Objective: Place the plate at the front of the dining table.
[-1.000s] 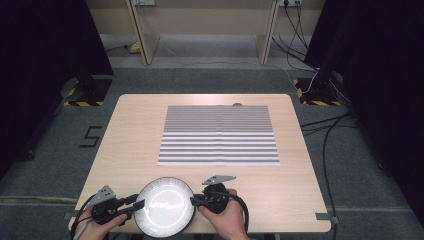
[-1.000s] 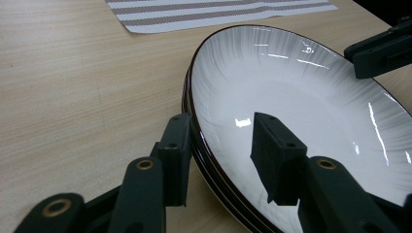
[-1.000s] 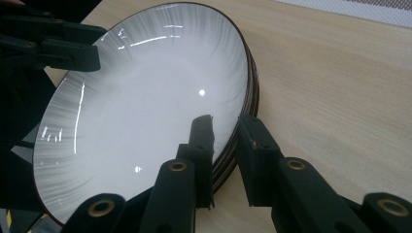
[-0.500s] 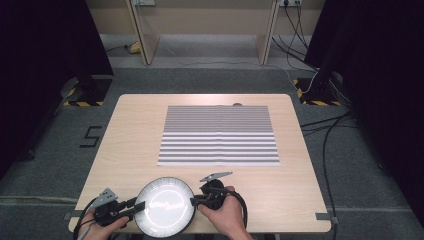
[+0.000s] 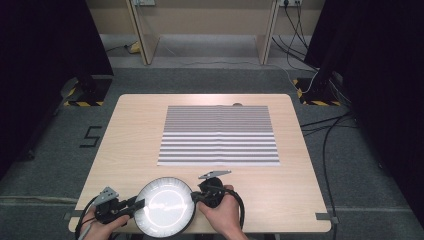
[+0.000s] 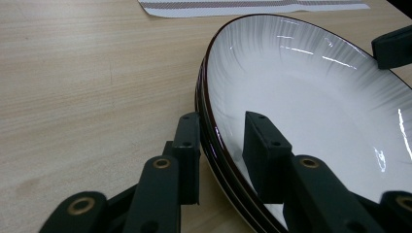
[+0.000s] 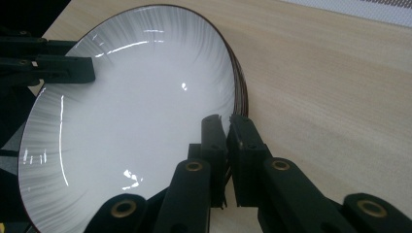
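Observation:
A white plate [image 5: 165, 207] with a dark rim lies at the table's front edge; stacked rims show beneath it in both gripper views [image 6: 316, 97] [image 7: 121, 97]. My left gripper [image 5: 140, 202] [image 6: 221, 131] is open and straddles the plate's left rim, one jaw outside and one on the inner face, with a gap left. On the opposite rim my right gripper [image 5: 194, 197] [image 7: 227, 121] is shut, its jaws pinched tight on the edge. Each gripper view shows the other gripper across the plate: the right one [image 6: 393, 46], the left one [image 7: 58, 68].
A grey-and-white striped cloth [image 5: 218, 135] lies flat in the middle of the wooden table [image 5: 125, 130], just beyond the plate. Cables and dark stands sit on the floor around the table, and wooden furniture legs stand behind it.
The left gripper has crept slightly right toward the plate's rim. The right hand has shifted a little. The plate stays where it was.

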Demonstrator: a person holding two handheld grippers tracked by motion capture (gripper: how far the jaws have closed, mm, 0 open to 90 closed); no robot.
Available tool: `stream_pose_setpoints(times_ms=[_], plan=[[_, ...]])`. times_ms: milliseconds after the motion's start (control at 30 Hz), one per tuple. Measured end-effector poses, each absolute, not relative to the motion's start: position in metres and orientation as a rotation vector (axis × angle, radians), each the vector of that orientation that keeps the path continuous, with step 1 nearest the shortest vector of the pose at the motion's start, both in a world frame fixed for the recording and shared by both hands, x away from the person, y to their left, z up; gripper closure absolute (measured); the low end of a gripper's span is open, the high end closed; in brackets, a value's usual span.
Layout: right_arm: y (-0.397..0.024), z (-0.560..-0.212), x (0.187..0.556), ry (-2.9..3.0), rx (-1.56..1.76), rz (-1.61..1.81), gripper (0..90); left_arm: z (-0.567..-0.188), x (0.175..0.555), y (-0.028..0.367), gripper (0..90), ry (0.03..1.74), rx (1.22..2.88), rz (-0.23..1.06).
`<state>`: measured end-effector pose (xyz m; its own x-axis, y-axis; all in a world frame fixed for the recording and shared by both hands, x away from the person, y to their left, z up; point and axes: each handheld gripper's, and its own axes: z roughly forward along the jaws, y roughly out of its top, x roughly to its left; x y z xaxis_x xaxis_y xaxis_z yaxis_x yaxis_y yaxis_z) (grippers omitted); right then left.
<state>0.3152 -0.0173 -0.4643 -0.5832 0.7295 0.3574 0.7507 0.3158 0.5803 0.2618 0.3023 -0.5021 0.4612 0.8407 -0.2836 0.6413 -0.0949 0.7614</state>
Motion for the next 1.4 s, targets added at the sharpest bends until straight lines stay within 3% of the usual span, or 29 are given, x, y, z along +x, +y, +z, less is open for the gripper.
stream_pose_setpoints(times_ms=[133,400,533,700,1067,1400], plan=[[-0.015,-0.469,0.319,-2.489,-1.458,-1.159,86.0,-0.499,0.263,0.3,74.1,1.244,1.818,0.345],[-0.023,-0.462,0.324,-2.446,-1.427,-1.102,85.5,-0.499,0.263,0.303,74.7,1.26,1.794,0.309],[-0.025,-0.458,0.316,-2.452,-1.399,-1.028,80.0,-0.498,0.261,0.306,69.1,1.278,1.765,0.284],[-0.026,-0.463,0.311,-2.405,-1.409,-1.024,82.4,-0.492,0.263,0.308,64.1,1.314,1.728,0.259],[-0.02,-0.458,0.312,-2.426,-1.409,-0.982,85.9,-0.483,0.267,0.31,67.2,1.378,1.8,0.126],[-0.017,-0.46,0.316,-2.451,-1.453,-0.972,79.9,-0.484,0.268,0.31,71.7,1.374,1.797,0.118]])
